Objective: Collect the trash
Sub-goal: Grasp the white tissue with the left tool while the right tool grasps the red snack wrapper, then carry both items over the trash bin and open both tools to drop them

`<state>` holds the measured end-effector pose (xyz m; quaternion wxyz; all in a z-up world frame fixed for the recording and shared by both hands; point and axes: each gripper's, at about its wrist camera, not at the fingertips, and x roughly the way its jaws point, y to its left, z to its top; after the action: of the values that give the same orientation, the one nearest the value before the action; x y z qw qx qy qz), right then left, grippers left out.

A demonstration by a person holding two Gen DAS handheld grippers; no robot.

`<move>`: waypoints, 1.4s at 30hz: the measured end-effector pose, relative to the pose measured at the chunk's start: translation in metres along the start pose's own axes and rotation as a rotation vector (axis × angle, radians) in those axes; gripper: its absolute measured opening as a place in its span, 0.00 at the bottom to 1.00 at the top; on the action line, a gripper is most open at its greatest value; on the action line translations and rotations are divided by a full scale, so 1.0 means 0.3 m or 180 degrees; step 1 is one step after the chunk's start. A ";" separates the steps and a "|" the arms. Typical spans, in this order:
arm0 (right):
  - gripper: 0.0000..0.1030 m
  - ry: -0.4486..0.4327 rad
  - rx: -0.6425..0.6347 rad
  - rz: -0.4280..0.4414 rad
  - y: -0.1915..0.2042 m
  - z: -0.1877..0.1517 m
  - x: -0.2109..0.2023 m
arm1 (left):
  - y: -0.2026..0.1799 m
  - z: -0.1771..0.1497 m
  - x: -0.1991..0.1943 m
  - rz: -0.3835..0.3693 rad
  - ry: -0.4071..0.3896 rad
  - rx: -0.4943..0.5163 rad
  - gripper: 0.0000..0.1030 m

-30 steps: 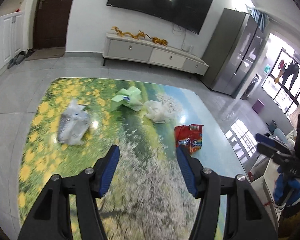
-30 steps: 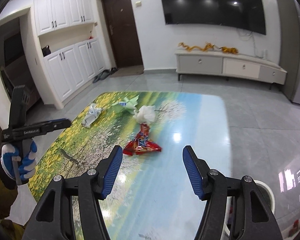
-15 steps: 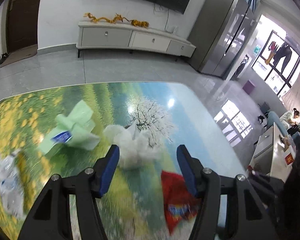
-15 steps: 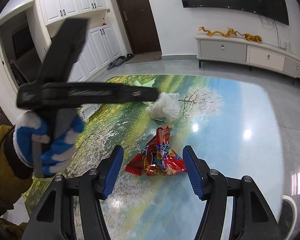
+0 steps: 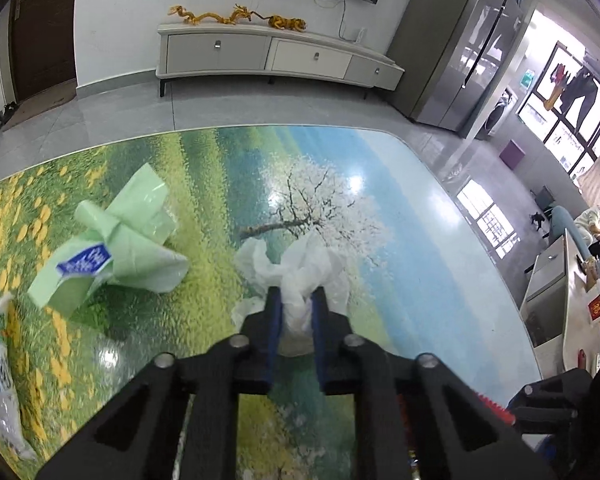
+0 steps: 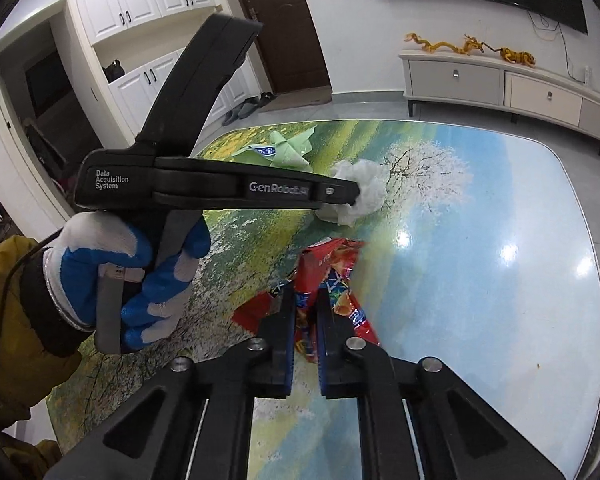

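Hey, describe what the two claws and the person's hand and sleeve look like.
Both claws, left and right, are black plastic with blue pads and silver screws. The left one's side reads "Data Acquisition System" and "GenRobot.AI" in pale lettering. The hand wears a white knit glove with blue coating, a dark cuff and a mustard sleeve; a thin black cable runs along it.

The left gripper [image 6: 354, 200], seen from the right wrist camera, carries white lettering on its black body: "Data Acquisition System" near the handle and "GenRobot.AI" along the arm. Print on the snack wrapper [image 6: 332, 276] and green bag [image 6: 288, 150] is unreadable.
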<state>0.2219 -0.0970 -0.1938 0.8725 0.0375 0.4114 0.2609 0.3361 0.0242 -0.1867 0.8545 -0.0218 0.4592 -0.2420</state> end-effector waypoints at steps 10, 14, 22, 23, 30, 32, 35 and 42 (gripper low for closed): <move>0.03 -0.0241 0.0135 -0.0089 0.008 -0.062 -0.213 | -0.093 -0.130 -0.300 0.0028 -0.0344 0.0244 0.08; 0.03 -0.0424 0.0200 -0.0172 0.024 -0.092 -0.334 | -0.140 -0.178 -0.433 0.0023 -0.0462 0.0326 0.08; 0.03 -0.0795 0.0370 -0.0362 0.007 -0.166 -0.560 | -0.274 -0.259 -0.647 -0.0057 -0.0682 0.0544 0.08; 0.03 -0.0852 0.0398 -0.0401 0.001 -0.186 -0.599 | -0.292 -0.264 -0.664 -0.0066 -0.0696 0.0571 0.08; 0.03 -0.1126 0.0668 -0.0723 -0.121 -0.306 -0.801 | -0.531 -0.267 -0.667 -0.0234 -0.0630 0.0893 0.08; 0.03 -0.1186 0.0809 -0.0880 -0.191 -0.358 -0.856 | -0.607 -0.266 -0.633 -0.0296 -0.0574 0.1002 0.08; 0.03 -0.1243 0.1050 -0.1068 -0.307 -0.432 -0.924 | -0.777 -0.252 -0.530 -0.0425 -0.0397 0.1231 0.08; 0.04 -0.1146 0.1556 -0.1384 -0.559 -0.563 -0.971 | -1.094 -0.230 -0.248 -0.0671 0.0088 0.1571 0.09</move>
<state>0.0153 -0.4081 -0.1485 0.9312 0.2017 0.2999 -0.0472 0.1179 -0.2204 -0.0837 0.7977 0.1428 0.3931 -0.4346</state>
